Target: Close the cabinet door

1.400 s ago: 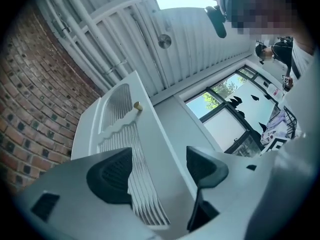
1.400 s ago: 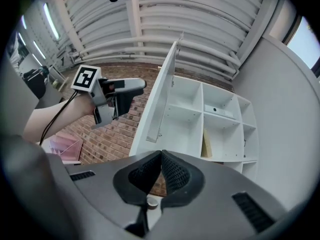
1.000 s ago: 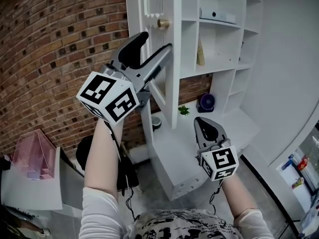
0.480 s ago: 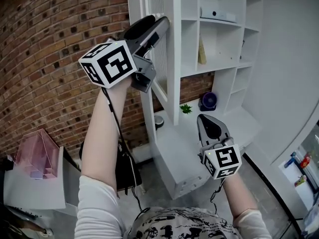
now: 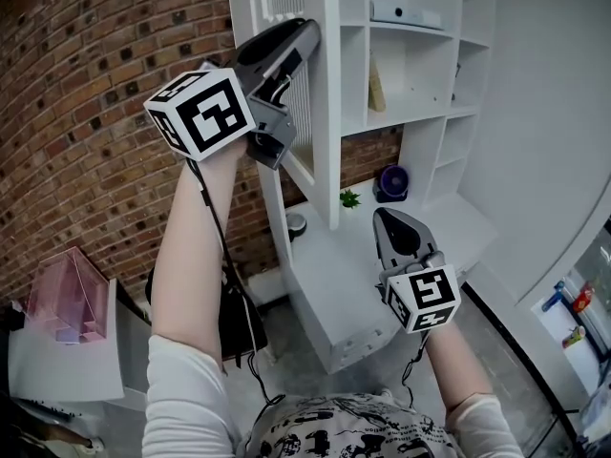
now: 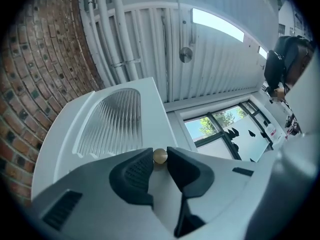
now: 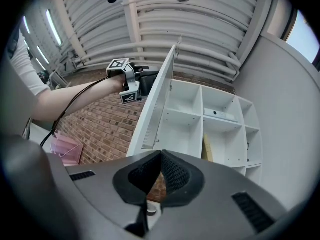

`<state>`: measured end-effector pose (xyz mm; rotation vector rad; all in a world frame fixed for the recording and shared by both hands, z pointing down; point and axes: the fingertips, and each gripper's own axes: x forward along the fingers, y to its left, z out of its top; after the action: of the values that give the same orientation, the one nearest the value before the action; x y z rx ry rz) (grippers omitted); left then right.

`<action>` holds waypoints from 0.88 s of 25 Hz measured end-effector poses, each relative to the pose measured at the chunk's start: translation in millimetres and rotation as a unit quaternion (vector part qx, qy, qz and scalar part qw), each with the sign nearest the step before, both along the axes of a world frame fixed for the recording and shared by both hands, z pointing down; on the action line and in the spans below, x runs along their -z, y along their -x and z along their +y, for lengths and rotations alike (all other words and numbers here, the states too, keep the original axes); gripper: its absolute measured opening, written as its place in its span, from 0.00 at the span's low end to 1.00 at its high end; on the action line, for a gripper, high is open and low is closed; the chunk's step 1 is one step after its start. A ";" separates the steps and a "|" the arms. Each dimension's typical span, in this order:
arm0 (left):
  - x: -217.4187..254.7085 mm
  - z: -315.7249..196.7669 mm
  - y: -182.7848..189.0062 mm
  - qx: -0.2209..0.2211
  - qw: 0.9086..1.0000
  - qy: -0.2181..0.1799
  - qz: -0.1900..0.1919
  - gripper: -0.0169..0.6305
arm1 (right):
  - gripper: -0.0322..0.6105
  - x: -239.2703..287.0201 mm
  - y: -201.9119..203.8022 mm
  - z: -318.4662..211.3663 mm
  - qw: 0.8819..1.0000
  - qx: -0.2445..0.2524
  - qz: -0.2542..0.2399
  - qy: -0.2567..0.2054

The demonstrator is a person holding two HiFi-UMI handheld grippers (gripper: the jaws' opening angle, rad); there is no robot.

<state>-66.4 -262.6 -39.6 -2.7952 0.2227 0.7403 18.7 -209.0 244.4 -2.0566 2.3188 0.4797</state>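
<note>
Left arm was stretched way up, left tool [image 5: 298,38] having just closed onto the brass knob [image 6: 160,156] of the cabinet door [image 5: 328,113], which stood swung open. Right tool [image 5: 389,225] sat low, forearm angled up, jaws together on nothing.

Door [image 5: 329,113] stands left of shelves [image 5: 420,74]; its knob [image 6: 160,155] sits between fingers [image 6: 136,173] of left gripper [image 6: 160,159], seemingly touching.

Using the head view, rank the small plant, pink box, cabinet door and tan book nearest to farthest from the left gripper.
Left gripper, its tongs just closing onto the brass knob:
1. Cabinet door, right at the tongs.
2. Tan book, on the shelf to the right.
3. Small plant, on the counter below.
4. Pink box, far down at lower left.
</note>
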 end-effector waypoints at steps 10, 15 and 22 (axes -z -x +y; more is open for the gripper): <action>-1.9 -3.8 -48.7 0.055 0.998 -0.040 -0.002 0.18 | 0.07 -7.1 -55.8 -27.3 1.000 0.024 -0.006 0.002; -4.3 -11.0 -80.4 0.093 0.994 -0.055 -0.003 0.18 | 0.07 -5.6 -90.7 -38.7 0.999 0.039 -0.001 0.003; -2.0 -27.8 -132.4 0.165 0.984 -0.062 -0.007 0.18 | 0.07 -6.2 -144.9 -59.7 0.997 0.072 0.005 0.012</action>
<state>66.0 -290.5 -37.6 -2.5535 0.5975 0.6307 163.6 -268.8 250.6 -1.8837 2.4665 0.4612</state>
